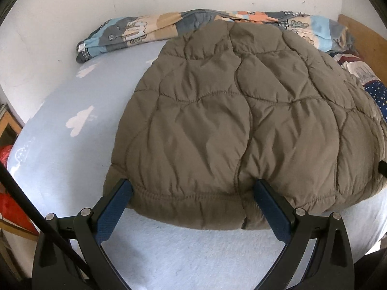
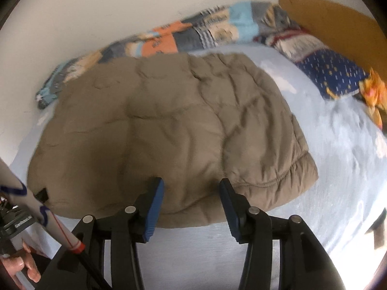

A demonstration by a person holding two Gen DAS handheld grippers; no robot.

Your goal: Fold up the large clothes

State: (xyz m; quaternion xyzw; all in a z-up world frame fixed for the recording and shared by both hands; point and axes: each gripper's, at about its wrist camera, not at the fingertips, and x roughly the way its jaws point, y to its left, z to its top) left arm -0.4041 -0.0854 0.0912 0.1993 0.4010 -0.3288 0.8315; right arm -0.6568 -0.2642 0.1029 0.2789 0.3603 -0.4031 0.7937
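Note:
A brown quilted puffer jacket (image 1: 229, 120) lies folded on the light blue bed sheet (image 1: 60, 149). In the left wrist view my left gripper (image 1: 193, 183) stands wide open, its blue-padded fingers (image 1: 116, 207) straddling the near elastic hem close to the left corner. The right wrist view shows the same jacket (image 2: 169, 125), blurred. My right gripper (image 2: 191, 182) is partly open over the near edge, with the fabric lying flat between its fingers (image 2: 152, 207) and not pinched.
A patchwork quilt (image 1: 135, 31) is bunched along the white wall behind the jacket. A navy dotted pillow (image 2: 331, 75) and a wooden headboard (image 2: 338, 17) are at the right. A hand (image 2: 21, 265) and a white pole (image 2: 48, 217) show at the lower left.

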